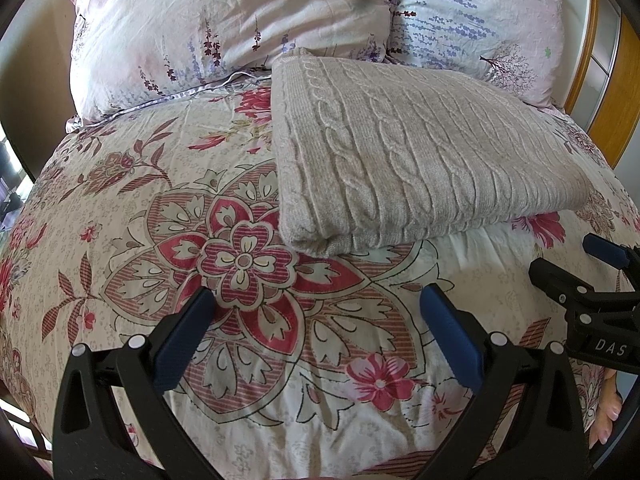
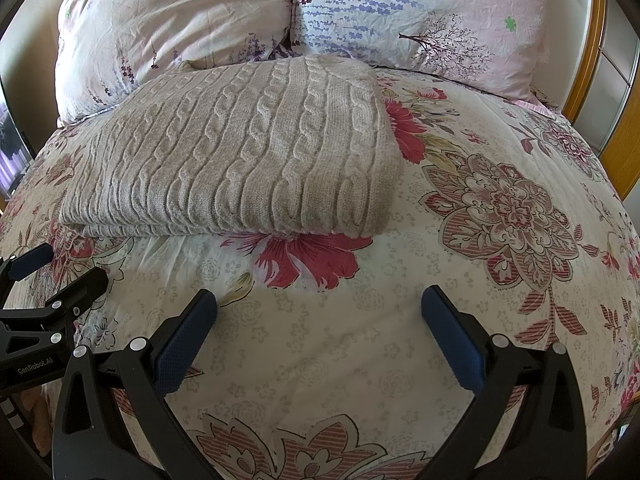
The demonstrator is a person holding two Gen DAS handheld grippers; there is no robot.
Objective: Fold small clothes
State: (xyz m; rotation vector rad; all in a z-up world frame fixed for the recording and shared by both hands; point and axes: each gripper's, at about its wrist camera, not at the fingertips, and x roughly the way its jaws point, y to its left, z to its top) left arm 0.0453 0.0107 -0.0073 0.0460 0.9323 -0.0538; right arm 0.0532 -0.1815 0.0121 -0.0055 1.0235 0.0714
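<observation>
A beige cable-knit sweater (image 1: 420, 152) lies folded into a flat rectangle on the floral bedspread (image 1: 160, 208), just in front of the pillows. It also shows in the right wrist view (image 2: 248, 152). My left gripper (image 1: 318, 304) is open and empty, hovering over the bedspread short of the sweater's near left corner. My right gripper (image 2: 318, 304) is open and empty, hovering short of the sweater's near edge, towards its right corner. Each gripper shows at the edge of the other's view, the right one in the left wrist view (image 1: 588, 264) and the left one in the right wrist view (image 2: 52, 272).
Two floral pillows (image 2: 168, 28) (image 2: 432, 20) stand against the headboard behind the sweater. A wooden bed frame (image 2: 596, 40) runs along the right side. The bedspread (image 2: 500, 216) stretches to the right of the sweater.
</observation>
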